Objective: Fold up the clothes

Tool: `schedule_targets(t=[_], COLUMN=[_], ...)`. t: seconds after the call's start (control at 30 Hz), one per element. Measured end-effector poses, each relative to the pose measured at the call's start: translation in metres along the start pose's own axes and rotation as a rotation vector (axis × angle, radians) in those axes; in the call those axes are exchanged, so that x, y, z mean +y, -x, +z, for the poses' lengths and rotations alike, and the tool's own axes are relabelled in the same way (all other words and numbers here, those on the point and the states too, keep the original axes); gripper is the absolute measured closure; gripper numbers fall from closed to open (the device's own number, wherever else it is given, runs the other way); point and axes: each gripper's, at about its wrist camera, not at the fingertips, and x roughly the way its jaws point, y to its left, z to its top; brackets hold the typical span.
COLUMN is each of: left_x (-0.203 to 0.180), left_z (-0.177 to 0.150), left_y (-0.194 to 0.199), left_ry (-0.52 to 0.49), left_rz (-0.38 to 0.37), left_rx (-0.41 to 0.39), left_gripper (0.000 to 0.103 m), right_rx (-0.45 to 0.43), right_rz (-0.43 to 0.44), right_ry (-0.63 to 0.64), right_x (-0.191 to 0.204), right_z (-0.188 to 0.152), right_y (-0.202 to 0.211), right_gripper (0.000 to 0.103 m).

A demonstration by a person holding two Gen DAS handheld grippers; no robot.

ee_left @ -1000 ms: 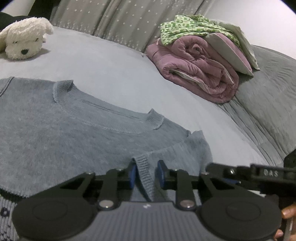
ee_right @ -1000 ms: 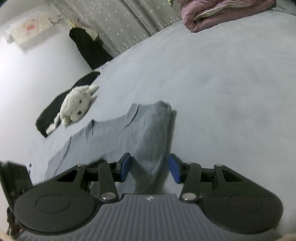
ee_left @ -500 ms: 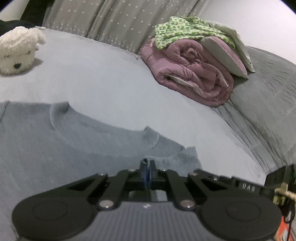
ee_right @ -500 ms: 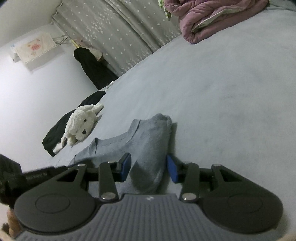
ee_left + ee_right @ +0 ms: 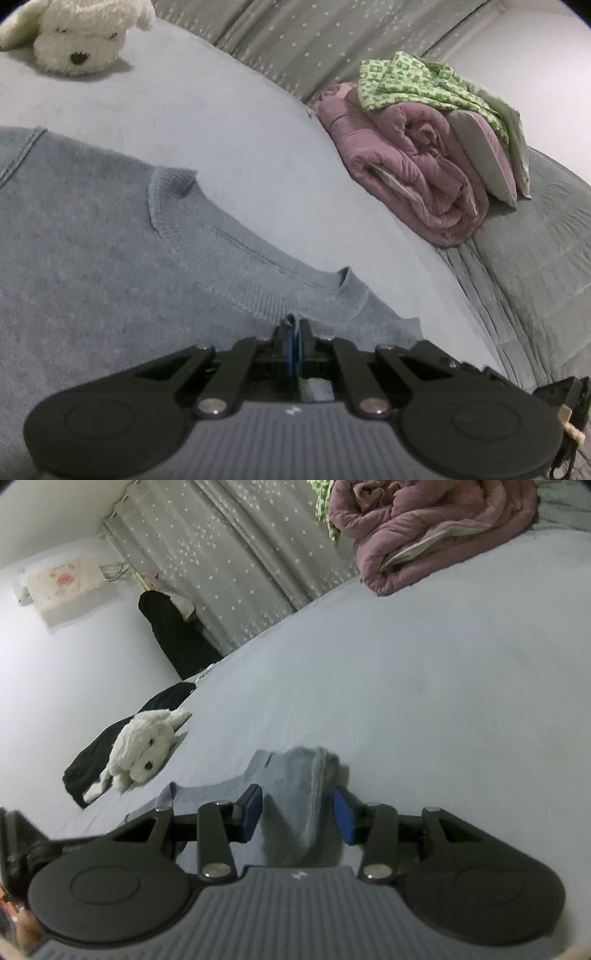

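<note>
Our left fingers (image 5: 286, 345) are pressed together on a pinch of sweater (image 5: 110, 266), a small ridge of grey knit caught between the blue pads just below the ribbed collar (image 5: 236, 240). So our left gripper (image 5: 295, 345) has the cloth clamped, while our right gripper (image 5: 297, 814) stands with its fingers spread, one blue pad on each side of a bunched sleeve (image 5: 299, 794) that lies between them without being squeezed. The sweater lies flat and face up on the pale grey bed (image 5: 240, 140), its neckline towards the curtain (image 5: 295, 44). Beyond it, near the far edge of the bed, we see a white plush dog (image 5: 77, 33) resting partly on a black garment (image 5: 162, 705). Off to the other side sits a rolled pink quilt (image 5: 417, 177) with a green patterned cloth (image 5: 413, 83) and a pale pillow (image 5: 484, 155) piled on top, well apart from the sweater
</note>
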Motion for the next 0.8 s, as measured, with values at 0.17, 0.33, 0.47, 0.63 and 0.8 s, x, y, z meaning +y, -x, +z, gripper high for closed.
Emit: schedule_targets(t=[0.17,0.33,0.47,0.63,0.8], left_x=[-0.005,-0.009,-0.008,-0.013,-0.024], left_z=[0.001,-0.002,0.002,0.010,0.007], left_y=[0.004,-0.009,-0.004,0.019,0.025], left_ry=[-0.025,-0.081,-0.066,-0.054,-0.088], left_rz=[-0.006,0.049,0.045,0.026,-0.056], left_rx=[-0.038,-0.054,-0.058,-0.131,-0.147], left_gripper=[0.101,0.099,0.097,0.086,0.086], right_rx=[-0.088,-0.040,-0.049,-0.112,-0.141], right_rz=[-0.114,-0.208,-0.217,-0.205,-0.145], right_ry=[0.109,0.175,0.173,0.157,0.222], right_x=[0.022,0.024,0.023,0.025,0.038], right_z=[0.000,-0.006,-0.007,-0.004,-0.001], right_y=[0.002,-0.014,-0.012,0.010,0.019], right_gripper=[0.096,0.096,0.086,0.059,0.059])
